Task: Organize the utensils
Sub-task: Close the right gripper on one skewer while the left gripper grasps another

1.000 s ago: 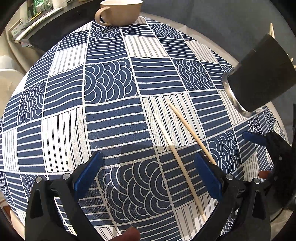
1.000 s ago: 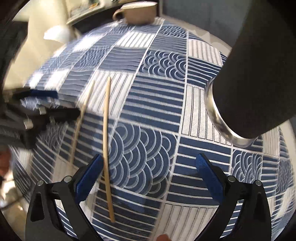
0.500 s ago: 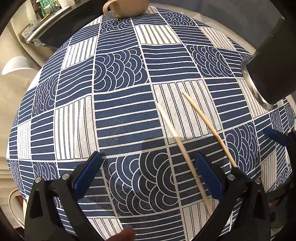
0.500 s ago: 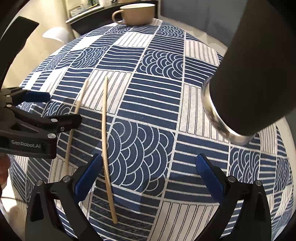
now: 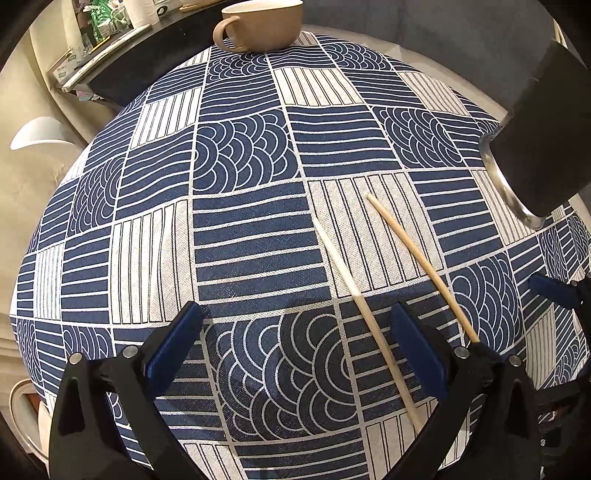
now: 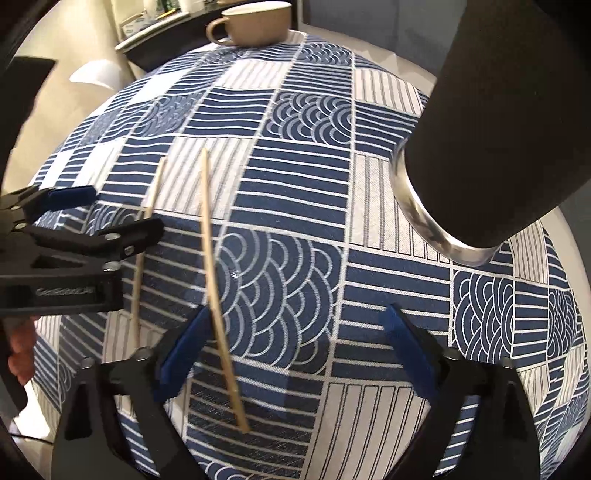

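Both grippers are hovering over a round table w/ a blue-and-white patterned cloth (image 5: 243, 229).

L gripper (image 5: 295, 343): jaws are standing wide apart, nothing between the blue pads (image 5: 170, 341), no contact w/ anything. One chopstick (image 5: 364, 314) is lying on the cloth just inside its right-hand finger; the second chopstick (image 5: 421, 266) is lying just outside that finger, near end hidden behind it. The two sticks are running roughly parallel, apart from each other.

R gripper (image 6: 295, 354): jaws are also spread wide, holding nothing. In the R wrist view the nearer chopstick (image 6: 216, 295) is passing just beside its left-hand pad (image 6: 181, 354); cannot tell if pad and stick are touching. The other chopstick (image 6: 146, 236) is partly covered by the L gripper (image 6: 107, 210), coming in from the left edge.

A black cylindrical holder w/ metal base rim (image 6: 491, 140) is standing to the right, well apart from both sticks. A tan cup (image 5: 262, 24) is sitting at the far edge of the table.
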Motion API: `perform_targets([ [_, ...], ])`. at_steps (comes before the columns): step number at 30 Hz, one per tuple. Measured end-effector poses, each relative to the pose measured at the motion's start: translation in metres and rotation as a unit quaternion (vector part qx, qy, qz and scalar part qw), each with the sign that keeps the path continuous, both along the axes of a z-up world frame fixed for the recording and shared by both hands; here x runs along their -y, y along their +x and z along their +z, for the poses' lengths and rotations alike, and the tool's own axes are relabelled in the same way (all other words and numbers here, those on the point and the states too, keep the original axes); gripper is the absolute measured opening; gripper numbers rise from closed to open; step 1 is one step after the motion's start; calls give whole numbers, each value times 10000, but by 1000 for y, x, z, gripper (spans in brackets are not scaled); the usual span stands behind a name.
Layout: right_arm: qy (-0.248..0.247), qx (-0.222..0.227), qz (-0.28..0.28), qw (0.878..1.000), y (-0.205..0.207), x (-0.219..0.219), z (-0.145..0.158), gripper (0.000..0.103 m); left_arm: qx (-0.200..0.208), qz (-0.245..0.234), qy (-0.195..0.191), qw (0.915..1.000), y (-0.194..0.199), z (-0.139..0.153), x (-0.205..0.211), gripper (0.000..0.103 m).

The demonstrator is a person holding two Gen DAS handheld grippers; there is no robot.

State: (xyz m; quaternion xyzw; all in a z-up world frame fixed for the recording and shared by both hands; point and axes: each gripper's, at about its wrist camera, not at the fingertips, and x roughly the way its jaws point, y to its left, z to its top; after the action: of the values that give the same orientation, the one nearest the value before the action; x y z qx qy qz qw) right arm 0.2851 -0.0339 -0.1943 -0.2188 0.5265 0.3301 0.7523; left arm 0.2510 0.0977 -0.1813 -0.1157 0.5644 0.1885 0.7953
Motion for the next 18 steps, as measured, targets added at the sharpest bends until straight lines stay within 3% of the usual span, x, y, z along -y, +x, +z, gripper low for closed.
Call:
perform_targets([
  [2,29,26,120,9999,-7,0,3,52,10,-60,3,10000,-5,0,0,96],
  [5,93,24,276,9996,-18,2,7,28,55,-108,24,9999,-12,3,-4,83],
  [7,117,-30,199,9997,-23,9,8,19,73,-187,18,9998,-18,8,-5,60],
  [8,130,-68,126,9998,-23,11,8,10,63,-214,7,9998,-19,10,-6,53],
  [10,213,-196,-111,9995,-22,20,9,7,5,-287,-62,9996,-22,14,-6,25],
  [11,292,-289,-190,9990,-22,24,9,7,-39,-336,-118,9994,-23,16,-7,20],
  [13,431,-471,-325,9974,-22,31,8,6,-94,-339,-263,9990,-26,17,-11,14],
  [18,725,-762,-529,9930,-29,42,9,5,-165,-166,-752,9969,-36,17,-26,8],
])
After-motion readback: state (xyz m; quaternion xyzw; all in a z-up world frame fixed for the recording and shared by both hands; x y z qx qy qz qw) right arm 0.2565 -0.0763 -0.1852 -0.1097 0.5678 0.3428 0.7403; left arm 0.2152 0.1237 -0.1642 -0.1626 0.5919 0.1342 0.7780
